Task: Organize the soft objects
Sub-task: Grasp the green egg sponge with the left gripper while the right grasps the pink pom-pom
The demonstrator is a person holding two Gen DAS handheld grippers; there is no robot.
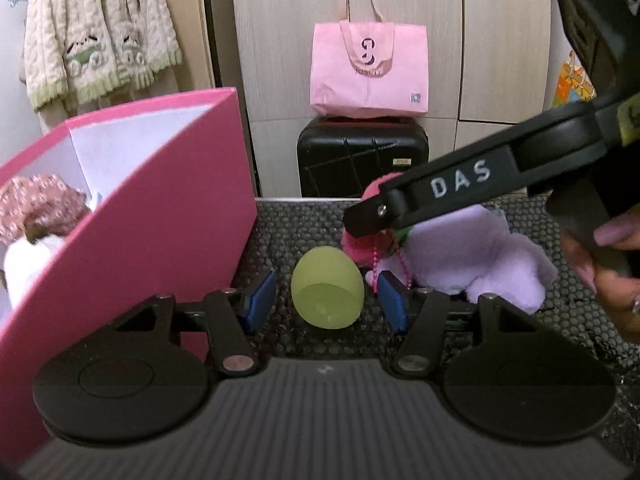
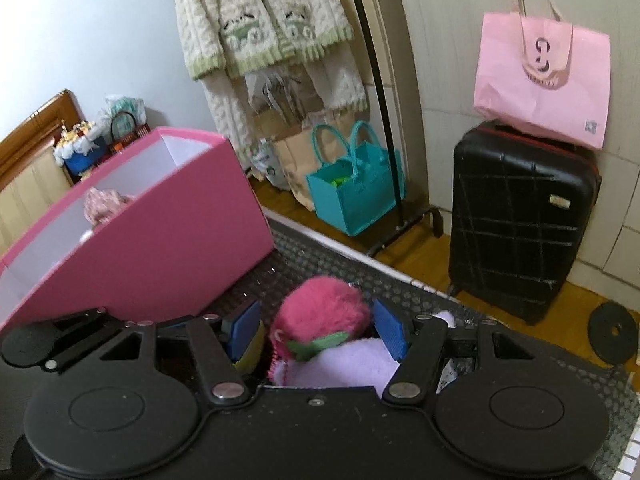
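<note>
A yellow-green soft egg-shaped cup (image 1: 328, 290) lies on the dotted black mat (image 1: 280, 236). My left gripper (image 1: 327, 300) straddles it, blue pads apart from it on both sides, so it is open. A pink fuzzy strawberry plush (image 2: 320, 312) rests on a lilac cloth (image 2: 340, 368). My right gripper (image 2: 316, 328) stands around the plush, open, with a gap at the left pad. In the left wrist view the right gripper (image 1: 360, 226) hangs over the plush (image 1: 360, 246) beside the cloth (image 1: 472, 256). An open pink box (image 1: 160, 220) holds a doll in a knitted pink hat (image 1: 36, 204).
The pink box (image 2: 168, 240) stands left on the mat. Behind the mat's far edge are a black suitcase (image 2: 520, 220) with a pink tote bag (image 2: 540, 76) on top, a teal bag (image 2: 352, 192), a rack with a knitted cardigan (image 2: 256, 20), and a black disc (image 2: 614, 330) on the floor.
</note>
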